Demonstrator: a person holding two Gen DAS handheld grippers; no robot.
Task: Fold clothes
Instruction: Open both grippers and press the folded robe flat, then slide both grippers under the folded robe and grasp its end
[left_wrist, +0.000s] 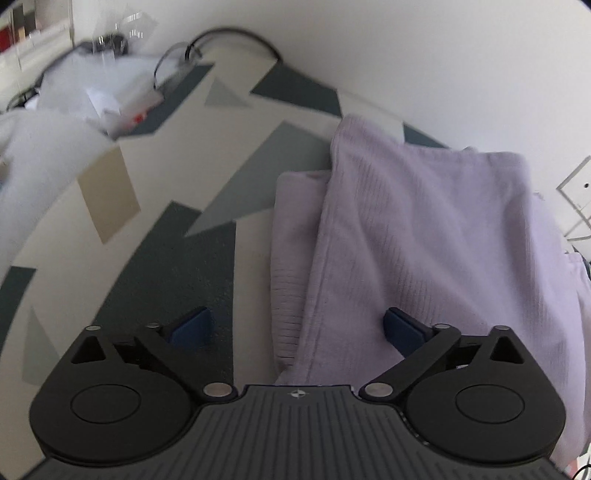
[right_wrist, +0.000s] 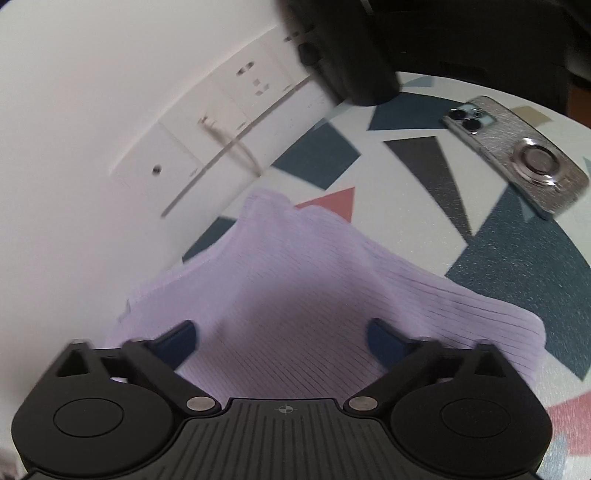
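Lilac garment (left_wrist: 424, 236) lying folded on the patterned surface (left_wrist: 177, 236), left tool (left_wrist: 297, 325) and right tool (right_wrist: 282, 338) both spread and empty above it; release appears complete, next fold needs a fresh edge grasp.

Both wrist views angled steeply down, close over lilac garment (left_wrist: 424, 240), shared

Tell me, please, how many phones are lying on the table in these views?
1. The phone lies camera side up on the patterned table, at the upper right of the right wrist view, beyond the lilac garment. Others may be hidden out of frame.
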